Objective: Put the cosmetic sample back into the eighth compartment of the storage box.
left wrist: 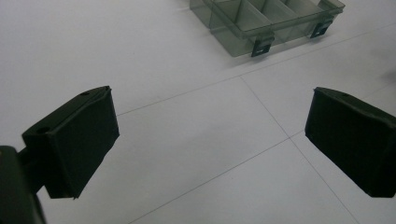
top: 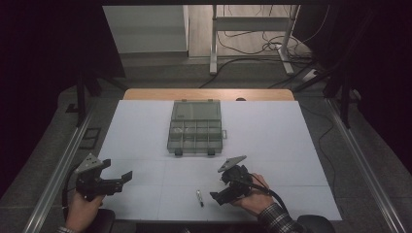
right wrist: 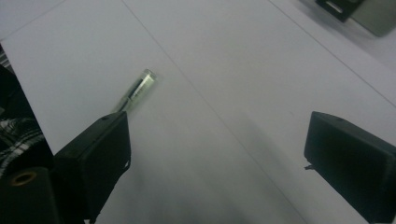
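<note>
On the white table [top: 291, 145] a small clear tube [top: 199, 198] lies flat near the front edge. It is well apart from the grey compartment box [top: 194, 127], on the person's side of it, and the box stands in the middle of the table with its lid open.

The right gripper [top: 217, 196] is just beside the tube, on the right of it. Its jaws are spread wide and nothing is between them. In the right gripper view, the tube [right wrist: 135, 91] lies just past the tip of the left jaw, outside the gap, and I cannot tell if it touches the jaw.

The left gripper [top: 124, 178] is well apart from the tube, on its left. Its jaws are also spread wide, with bare table between them. In the left gripper view, the compartment box [left wrist: 266, 21] is at the top.
</note>
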`<control>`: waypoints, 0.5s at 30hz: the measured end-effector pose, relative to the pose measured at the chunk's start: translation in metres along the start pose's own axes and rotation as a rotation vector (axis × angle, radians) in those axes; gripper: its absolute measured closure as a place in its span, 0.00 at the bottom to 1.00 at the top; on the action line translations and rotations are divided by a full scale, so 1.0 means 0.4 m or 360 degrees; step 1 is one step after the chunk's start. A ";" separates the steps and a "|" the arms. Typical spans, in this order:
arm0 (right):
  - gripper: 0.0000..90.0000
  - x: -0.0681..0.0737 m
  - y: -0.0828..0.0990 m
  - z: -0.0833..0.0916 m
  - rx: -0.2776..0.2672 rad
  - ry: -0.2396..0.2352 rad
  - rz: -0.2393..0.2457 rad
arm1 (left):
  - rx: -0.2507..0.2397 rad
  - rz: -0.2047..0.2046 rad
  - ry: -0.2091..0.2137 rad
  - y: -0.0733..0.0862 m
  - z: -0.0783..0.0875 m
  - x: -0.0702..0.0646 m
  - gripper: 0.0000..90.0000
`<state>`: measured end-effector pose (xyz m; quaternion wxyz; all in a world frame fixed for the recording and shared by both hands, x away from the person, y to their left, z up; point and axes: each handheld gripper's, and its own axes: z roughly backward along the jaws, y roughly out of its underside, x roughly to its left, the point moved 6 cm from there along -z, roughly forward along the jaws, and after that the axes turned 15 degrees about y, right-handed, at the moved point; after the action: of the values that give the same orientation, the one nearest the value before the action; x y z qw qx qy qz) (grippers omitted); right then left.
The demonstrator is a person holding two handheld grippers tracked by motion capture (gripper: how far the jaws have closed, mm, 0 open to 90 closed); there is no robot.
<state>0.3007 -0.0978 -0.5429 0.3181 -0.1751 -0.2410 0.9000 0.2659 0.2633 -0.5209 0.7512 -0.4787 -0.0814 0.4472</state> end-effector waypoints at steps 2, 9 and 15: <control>0.10 0.010 -0.006 -0.004 0.0003 -0.0021 0.0004 | 0.0000 0.0000 0.0000 0.000 0.000 0.000 0.03; 0.21 0.047 -0.024 -0.020 0.0023 -0.0087 0.0034 | 0.0001 0.0002 0.0005 0.000 0.000 0.001 0.03; 0.33 0.078 -0.034 -0.036 0.0063 -0.0156 0.0058 | 0.0002 0.0004 0.0008 0.000 0.000 0.001 0.03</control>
<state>0.2911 -0.0637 -0.5523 0.2928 -0.1288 -0.2352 0.9178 0.2661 0.2635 -0.5211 0.7511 -0.4794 -0.0788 0.4470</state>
